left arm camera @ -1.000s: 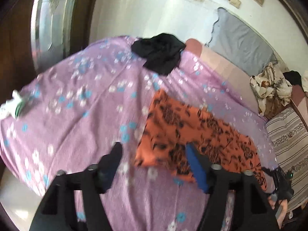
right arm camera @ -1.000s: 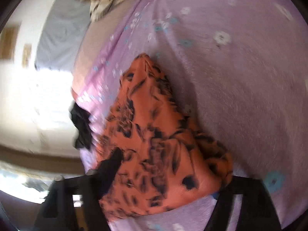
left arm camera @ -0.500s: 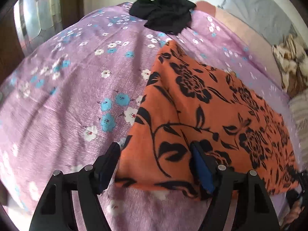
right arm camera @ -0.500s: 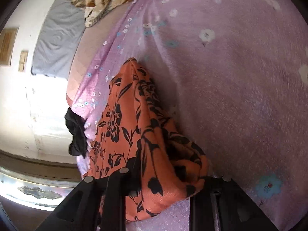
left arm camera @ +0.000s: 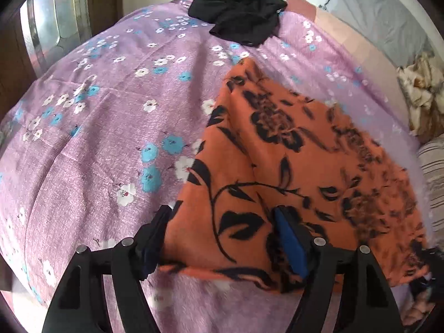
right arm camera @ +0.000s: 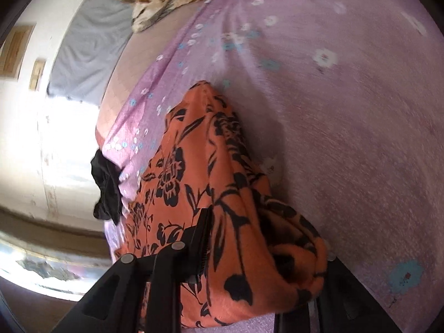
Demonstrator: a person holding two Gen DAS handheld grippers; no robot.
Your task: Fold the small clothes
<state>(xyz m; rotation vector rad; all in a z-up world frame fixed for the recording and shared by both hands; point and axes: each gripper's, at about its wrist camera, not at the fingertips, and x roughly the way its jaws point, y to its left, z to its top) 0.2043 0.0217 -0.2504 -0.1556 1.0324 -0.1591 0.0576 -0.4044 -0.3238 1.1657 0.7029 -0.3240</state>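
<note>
An orange garment with black flowers (left arm camera: 291, 166) lies on the purple flowered bedspread (left arm camera: 97, 138). My left gripper (left arm camera: 222, 238) is open, its jaws wide apart, with the garment's near corner lying between them. In the right wrist view the same garment (right arm camera: 211, 183) is bunched between the jaws of my right gripper (right arm camera: 263, 252), which is shut on its edge. The right-hand finger is hidden under the cloth.
A black garment (left arm camera: 241, 19) lies at the far edge of the bed, also in the right wrist view (right arm camera: 106, 188). A grey sheet (left arm camera: 388, 16), a crumpled patterned cloth (left arm camera: 419, 91) and a striped pillow (left arm camera: 435, 177) lie to the right. A metal-framed door (left arm camera: 55, 27) stands left.
My left gripper moved forward onto the garment's near corner, jaws still open. My right gripper closed on the garment's edge and the cloth bunched up in it.
</note>
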